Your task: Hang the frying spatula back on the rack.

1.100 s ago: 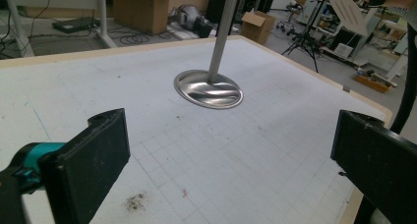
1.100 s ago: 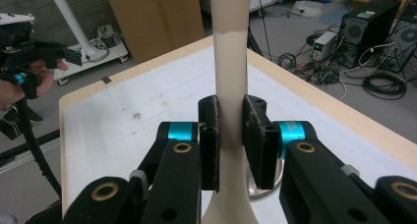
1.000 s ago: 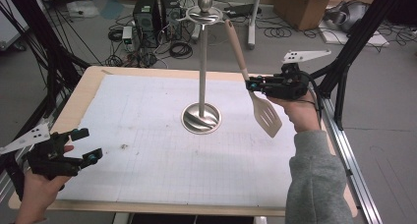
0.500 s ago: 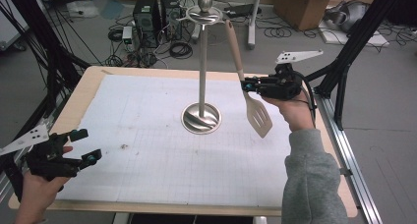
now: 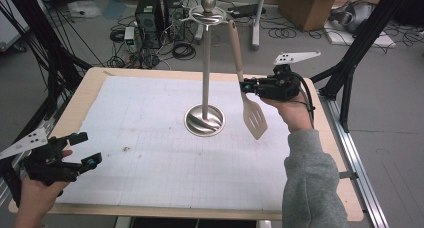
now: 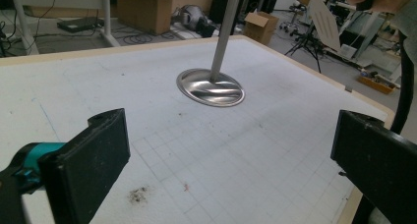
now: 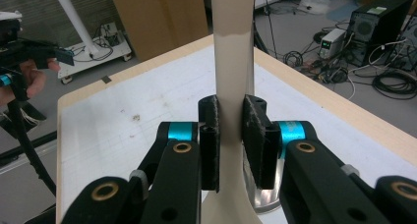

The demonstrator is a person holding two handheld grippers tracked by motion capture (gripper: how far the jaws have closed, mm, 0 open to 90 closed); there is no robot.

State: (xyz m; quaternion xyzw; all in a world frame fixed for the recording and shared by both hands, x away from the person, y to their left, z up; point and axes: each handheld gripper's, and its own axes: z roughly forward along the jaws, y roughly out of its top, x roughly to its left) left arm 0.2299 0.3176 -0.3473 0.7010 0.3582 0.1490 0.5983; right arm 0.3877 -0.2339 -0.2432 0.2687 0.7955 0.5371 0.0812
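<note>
1. The right gripper (image 5: 243,86) sat clamped on the spatula (image 5: 247,95), jaws drawn in tight either side of the neck, just above the slotted blade.
2. In the right gripper view, both pads (image 7: 209,130) pressed flat against the pale neck of the spatula (image 7: 232,52), with no gap showing.
3. The spatula hung in the air, tilted, its wooden handle running up to the ring at the top of the metal stand (image 5: 205,63); I couldn't tell whether it was hooked there.
4. Its blade floated just right of the stand's round base, clear of the white mat (image 5: 150,138).
5. The left gripper (image 5: 80,149) rested at the near left corner of the table (image 5: 90,83), well apart from the stand.
6. Its jaws stood wide open, gripping nothing, the mat plain between them in the left gripper view.
</note>
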